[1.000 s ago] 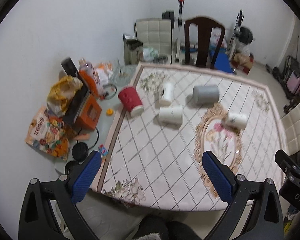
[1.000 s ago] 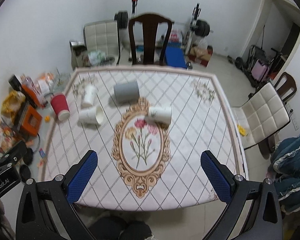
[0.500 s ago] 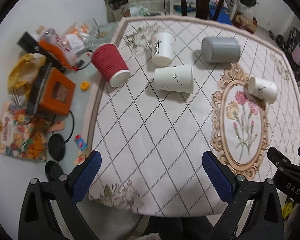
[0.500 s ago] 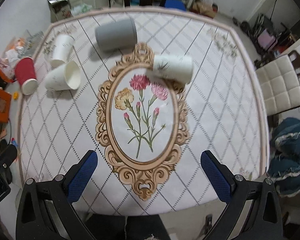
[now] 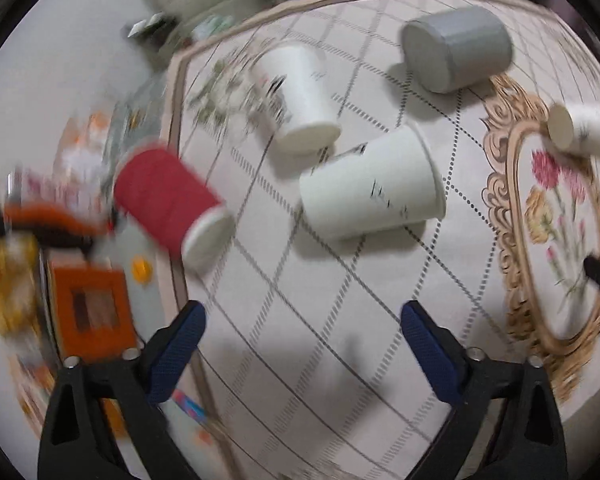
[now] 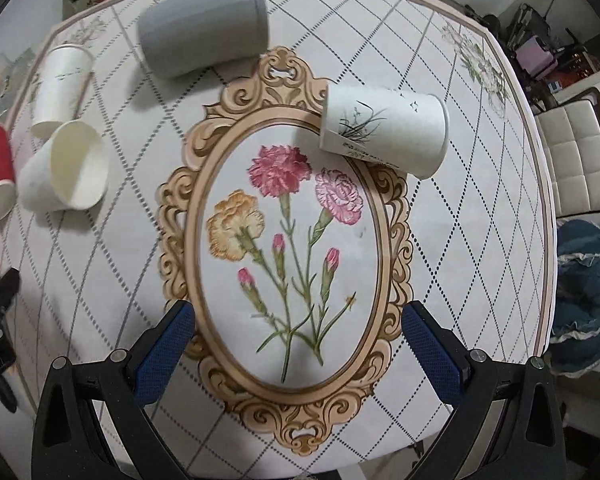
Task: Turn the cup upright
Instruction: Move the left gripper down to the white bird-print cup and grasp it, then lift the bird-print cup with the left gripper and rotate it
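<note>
Several cups lie on their sides on the patterned tablecloth [image 6: 440,240]. A red cup [image 5: 168,204] lies at the table's left edge. Two white cups [image 5: 370,190] [image 5: 296,100] lie near it. A grey cup [image 5: 458,48] lies farther back. A white cup with a grass print [image 6: 384,130] lies at the top right of the flower oval. My left gripper [image 5: 302,350] is open and empty above the cloth, short of the red and white cups. My right gripper [image 6: 298,344] is open and empty over the oval, short of the printed cup.
An orange box [image 5: 90,312] and bags lie on the floor left of the table. A white padded chair [image 6: 576,156] and blue cloth [image 6: 588,296] stand to the right. The grey cup [image 6: 204,26] and white cups [image 6: 66,166] show at the right view's upper left.
Both grippers have moved down and forward toward the table, so the cups look much larger. The left view is blurred with motion. The jaws stay open.
</note>
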The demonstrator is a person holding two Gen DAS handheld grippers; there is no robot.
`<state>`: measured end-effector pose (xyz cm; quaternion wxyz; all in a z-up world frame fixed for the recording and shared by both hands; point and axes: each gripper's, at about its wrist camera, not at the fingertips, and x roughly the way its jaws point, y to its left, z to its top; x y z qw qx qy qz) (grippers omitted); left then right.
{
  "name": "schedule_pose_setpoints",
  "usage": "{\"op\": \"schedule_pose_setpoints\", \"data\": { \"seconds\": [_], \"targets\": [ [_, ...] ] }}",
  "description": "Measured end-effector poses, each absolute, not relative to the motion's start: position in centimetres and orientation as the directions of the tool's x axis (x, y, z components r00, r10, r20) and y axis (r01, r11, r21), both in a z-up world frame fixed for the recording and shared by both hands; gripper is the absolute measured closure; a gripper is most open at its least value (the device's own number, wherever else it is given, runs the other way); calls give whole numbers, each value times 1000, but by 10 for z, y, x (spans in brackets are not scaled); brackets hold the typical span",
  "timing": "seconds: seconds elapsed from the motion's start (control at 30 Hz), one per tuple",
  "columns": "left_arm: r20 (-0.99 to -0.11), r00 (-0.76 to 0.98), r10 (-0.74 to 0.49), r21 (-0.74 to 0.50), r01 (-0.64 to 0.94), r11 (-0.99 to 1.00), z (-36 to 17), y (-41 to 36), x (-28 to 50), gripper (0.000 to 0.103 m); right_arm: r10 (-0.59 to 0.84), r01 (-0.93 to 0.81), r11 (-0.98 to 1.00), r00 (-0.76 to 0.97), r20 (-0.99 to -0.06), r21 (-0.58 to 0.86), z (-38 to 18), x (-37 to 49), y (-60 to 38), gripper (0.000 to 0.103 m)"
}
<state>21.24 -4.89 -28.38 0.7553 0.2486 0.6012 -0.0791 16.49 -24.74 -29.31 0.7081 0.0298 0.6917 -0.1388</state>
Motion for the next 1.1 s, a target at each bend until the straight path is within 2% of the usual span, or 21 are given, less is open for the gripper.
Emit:
{"op": "schedule_pose_setpoints", "data": {
  "seconds": [0.23, 0.43, 0.47, 0.5, 0.6, 1.1],
  "targets": [
    [-899, 394, 189, 422, 668, 613, -292, -78, 222, 15, -172, 287, 941, -53, -984, -180, -312, 171, -264, 0],
    [-893, 410, 187, 449, 776, 443, -316, -100, 230, 17, -182, 302, 932, -84, -980, -199, -324, 171, -267, 0],
    [-895, 403, 191, 445, 788, 426, -322, -102, 231, 19, -183, 301, 932, -90, -979, -202, -325, 172, -267, 0],
    [-898, 396, 193, 441, 796, 414, -327, -103, 233, 26, -183, 299, 932, -98, -978, -205, -328, 172, -267, 0],
    [-897, 394, 202, 443, 806, 393, -338, -106, 238, 40, -183, 295, 932, -116, -976, -210, -333, 172, -266, 0],
    [-923, 351, 160, 375, 719, 585, -318, -100, 229, 47, -195, 298, 928, -125, -973, -225, -325, 149, -272, 0]
  ]
}}
